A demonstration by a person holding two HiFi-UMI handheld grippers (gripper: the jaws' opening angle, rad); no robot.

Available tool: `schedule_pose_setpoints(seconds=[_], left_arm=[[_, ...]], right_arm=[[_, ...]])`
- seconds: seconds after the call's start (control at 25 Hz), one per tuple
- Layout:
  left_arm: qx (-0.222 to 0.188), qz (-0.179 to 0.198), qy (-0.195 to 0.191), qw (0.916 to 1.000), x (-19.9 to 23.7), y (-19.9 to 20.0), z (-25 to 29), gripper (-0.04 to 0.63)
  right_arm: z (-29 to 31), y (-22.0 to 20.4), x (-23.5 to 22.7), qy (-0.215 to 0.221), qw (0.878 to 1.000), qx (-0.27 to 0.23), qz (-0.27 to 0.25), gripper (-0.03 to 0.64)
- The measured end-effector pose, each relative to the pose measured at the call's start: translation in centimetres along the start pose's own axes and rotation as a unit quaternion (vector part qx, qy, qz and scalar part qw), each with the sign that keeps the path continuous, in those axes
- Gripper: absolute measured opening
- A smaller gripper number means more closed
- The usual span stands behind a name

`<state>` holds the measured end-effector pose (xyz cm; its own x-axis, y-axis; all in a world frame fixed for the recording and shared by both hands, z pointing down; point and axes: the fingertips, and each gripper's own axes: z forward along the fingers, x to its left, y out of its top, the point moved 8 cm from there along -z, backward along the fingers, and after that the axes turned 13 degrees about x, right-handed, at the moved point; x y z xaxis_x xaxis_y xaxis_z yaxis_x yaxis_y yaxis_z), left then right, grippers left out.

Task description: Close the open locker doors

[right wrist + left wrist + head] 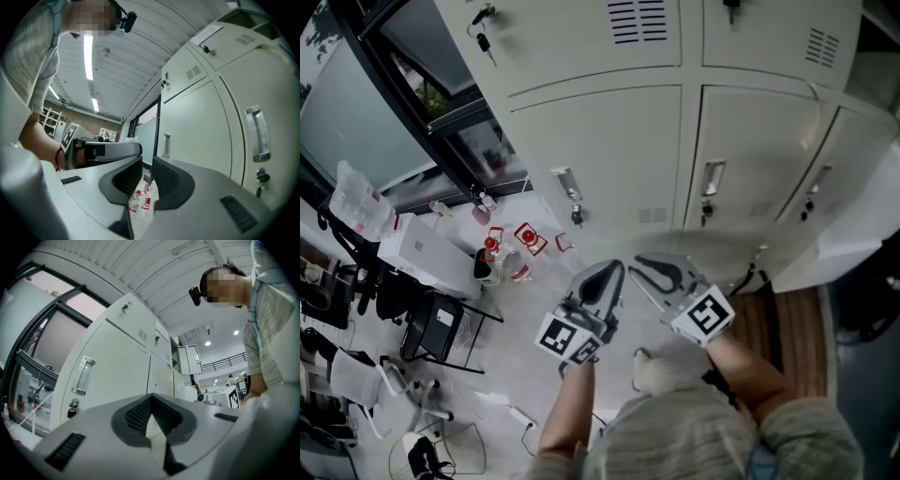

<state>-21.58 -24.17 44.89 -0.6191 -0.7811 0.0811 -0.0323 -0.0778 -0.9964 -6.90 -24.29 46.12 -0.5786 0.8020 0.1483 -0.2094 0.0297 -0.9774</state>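
Head view: the person is holding both grippers low in front of the lockers (pixel 609 159), apart from them. The left gripper (pixel 617 267) and right gripper (pixel 639 261) are pointing at the bottom row, where three doors are sitting flush. A white panel (pixel 848 239) is angling out at the right; whether it is a door I cannot tell. Only this view is showing the floor: red-capped bottles (pixel 525 239) are standing beside a white box (pixel 422 248), and a clear bag (pixel 356 202) is lying further left, its contents unreadable.

Left gripper view: the left gripper's (pixel 150 399) jaws are pressing tip to tip with nothing between them. Beyond the nearest flush door with its handle (pixel 83 376), an open locker door (pixel 190 359) is swinging out far down the row, something neither other view is showing clearly.

Right gripper view: the right gripper's (pixel 147 161) jaws are standing slightly parted and holding nothing; through the gap, red-labelled bottles (pixel 140 201) are showing on the floor. Flush doors are filling the right side.
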Motion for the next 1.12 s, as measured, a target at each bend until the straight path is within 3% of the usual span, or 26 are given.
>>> schedule_pose_setpoints(seconds=[0.24, 0.52, 0.84, 1.12], left_arm=[[-0.010, -0.002, -0.019, 0.9998, -3.3, 0.4, 0.2, 0.001], [-0.025, 0.012, -0.040, 0.9988, -5.8, 2.1, 2.1, 0.002], [-0.026, 0.027, -0.073, 0.9966, -10.9, 3.0, 7.2, 0.001], [-0.012, 0.045, -0.117, 0.9920, -16.7, 2.6, 11.5, 0.000]], right_arm=[[-4.2, 0.9, 0.7, -0.012, 1.000, -0.002, -0.025, 0.065], [-8.9, 3.5, -0.5, -0.029, 0.998, -0.051, -0.035, 0.064], [-15.4, 3.5, -3.0, -0.051, 0.998, -0.042, -0.025, 0.064], [-21.8, 1.4, -4.0, -0.067, 0.997, -0.003, -0.025, 0.063]])
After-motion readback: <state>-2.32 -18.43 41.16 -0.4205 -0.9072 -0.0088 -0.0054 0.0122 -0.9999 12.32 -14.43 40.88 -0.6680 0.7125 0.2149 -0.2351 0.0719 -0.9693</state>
